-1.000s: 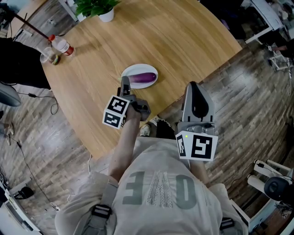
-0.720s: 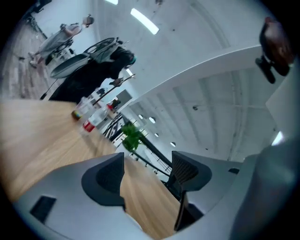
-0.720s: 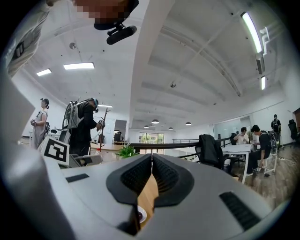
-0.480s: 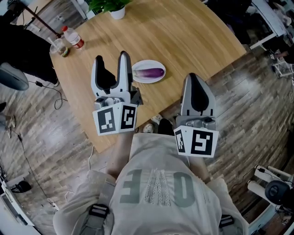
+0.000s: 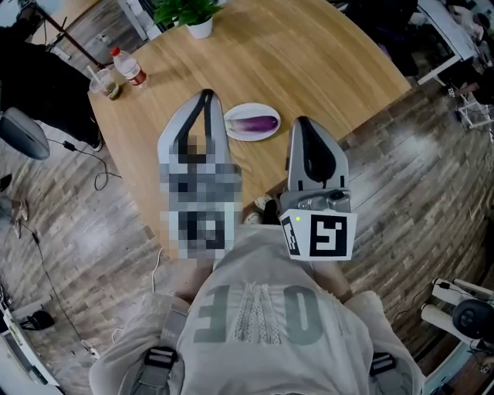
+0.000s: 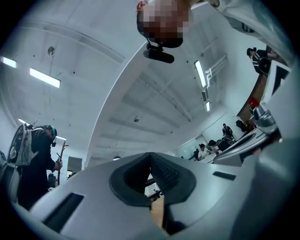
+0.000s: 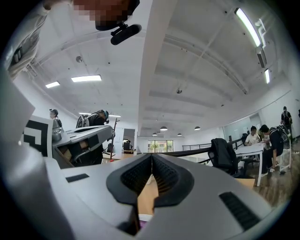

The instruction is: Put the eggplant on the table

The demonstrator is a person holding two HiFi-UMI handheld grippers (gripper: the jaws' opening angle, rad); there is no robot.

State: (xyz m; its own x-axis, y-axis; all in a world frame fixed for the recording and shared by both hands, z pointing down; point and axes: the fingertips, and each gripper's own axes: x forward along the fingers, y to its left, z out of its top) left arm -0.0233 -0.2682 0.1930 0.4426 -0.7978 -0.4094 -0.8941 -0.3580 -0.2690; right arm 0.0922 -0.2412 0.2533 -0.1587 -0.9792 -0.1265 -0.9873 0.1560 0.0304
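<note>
**A:** Where is the eggplant?

**B:** The eggplant (image 5: pixel 257 123) lies on its side on a white plate (image 5: pixel 233 116). The plate sits on the wooden table (image 5: pixel 309 62), near the edge closest to the person.

**A:** Is either gripper on it?

**B:** No. In the head view the left gripper (image 5: pixel 206 96) shows just left of the plate and the right gripper (image 5: pixel 303 122) just below and to its right.

**A:** And the fingers?

**B:** The left fingers (image 6: pixel 164 173) are pressed together with nothing between them. The right fingers (image 7: pixel 166 176) are the same.

**A:** Anything else on the table?

**B:** A potted plant (image 5: pixel 189 11) and a bottle (image 5: pixel 127 68) stand at the far edge, well apart from the plate.
</note>
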